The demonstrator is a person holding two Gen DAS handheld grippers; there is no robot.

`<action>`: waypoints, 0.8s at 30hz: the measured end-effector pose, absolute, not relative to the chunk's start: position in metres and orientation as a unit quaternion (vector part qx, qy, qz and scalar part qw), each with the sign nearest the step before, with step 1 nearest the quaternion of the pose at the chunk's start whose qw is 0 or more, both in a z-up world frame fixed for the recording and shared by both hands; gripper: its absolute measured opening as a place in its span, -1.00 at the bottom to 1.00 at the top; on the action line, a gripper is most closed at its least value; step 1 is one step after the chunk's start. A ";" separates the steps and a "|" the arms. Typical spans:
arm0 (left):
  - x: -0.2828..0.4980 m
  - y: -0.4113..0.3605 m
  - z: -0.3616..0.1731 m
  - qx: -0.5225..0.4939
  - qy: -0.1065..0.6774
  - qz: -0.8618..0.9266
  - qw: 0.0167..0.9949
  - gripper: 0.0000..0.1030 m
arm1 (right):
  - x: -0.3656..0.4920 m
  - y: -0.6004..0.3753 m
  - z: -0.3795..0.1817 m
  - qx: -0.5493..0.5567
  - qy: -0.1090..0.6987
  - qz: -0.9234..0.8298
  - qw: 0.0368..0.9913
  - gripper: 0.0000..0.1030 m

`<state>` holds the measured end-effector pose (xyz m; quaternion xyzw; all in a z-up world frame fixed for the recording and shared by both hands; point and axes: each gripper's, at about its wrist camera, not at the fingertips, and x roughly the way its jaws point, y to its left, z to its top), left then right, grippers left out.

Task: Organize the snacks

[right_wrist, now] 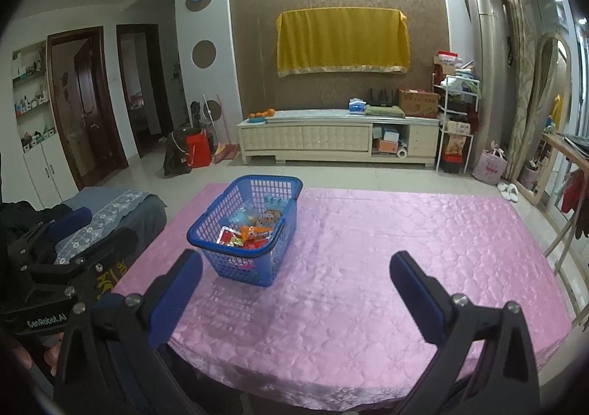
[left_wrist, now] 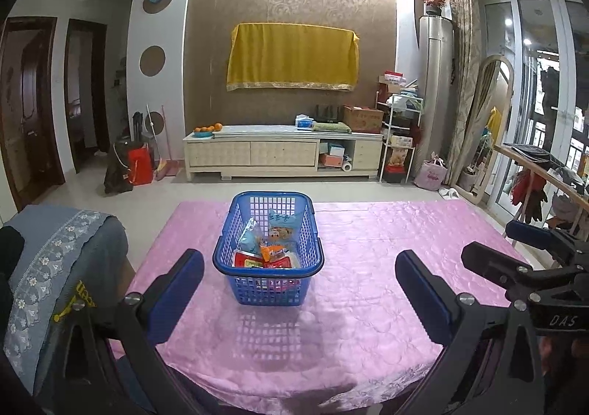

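A blue basket (left_wrist: pixel 268 249) of snack packets (left_wrist: pixel 270 253) stood on the pink tablecloth (left_wrist: pixel 368 267), toward its left. The left gripper (left_wrist: pixel 300 267) hovered before it, jaws wide apart, empty. The right gripper (right_wrist: pixel 296 271), equally wide and empty, was beside it. Only the right view showed wall shelves (right_wrist: pixel 31 91).

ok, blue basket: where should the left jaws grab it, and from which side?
Judging from the frames, take the blue basket by its near short rim, coming straight ahead and slightly from above with the left gripper. That thick rim faces the open jaws, the lattice wall below gives bite, and the snack packets sit lower inside.
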<state>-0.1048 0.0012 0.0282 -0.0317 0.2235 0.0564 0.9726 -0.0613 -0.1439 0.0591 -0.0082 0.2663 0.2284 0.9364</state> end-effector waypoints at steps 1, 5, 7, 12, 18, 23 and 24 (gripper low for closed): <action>-0.107 0.000 0.028 -0.032 0.224 0.055 0.972 1.00 | -0.062 -0.144 0.059 -0.009 0.265 0.229 0.936 0.99; -0.106 0.000 0.027 -0.028 0.225 0.052 0.973 1.00 | -0.064 -0.145 0.058 -0.008 0.266 0.231 0.936 0.99; -0.106 -0.001 0.027 -0.028 0.226 0.052 0.972 1.00 | -0.065 -0.146 0.059 -0.007 0.267 0.232 0.935 0.99; -0.106 -0.003 0.025 -0.028 0.230 0.049 0.972 1.00 | -0.069 -0.145 0.057 -0.009 0.267 0.233 0.935 0.99; -0.107 -0.004 0.026 -0.029 0.230 0.046 0.972 1.00 | -0.071 -0.144 0.058 -0.006 0.268 0.233 0.935 0.99; -0.107 -0.005 0.026 -0.029 0.232 0.044 0.971 1.00 | -0.071 -0.143 0.059 -0.005 0.268 0.231 0.935 0.99; -0.107 -0.005 0.026 -0.030 0.232 0.043 0.971 1.00 | -0.071 -0.143 0.059 -0.004 0.269 0.231 0.935 0.99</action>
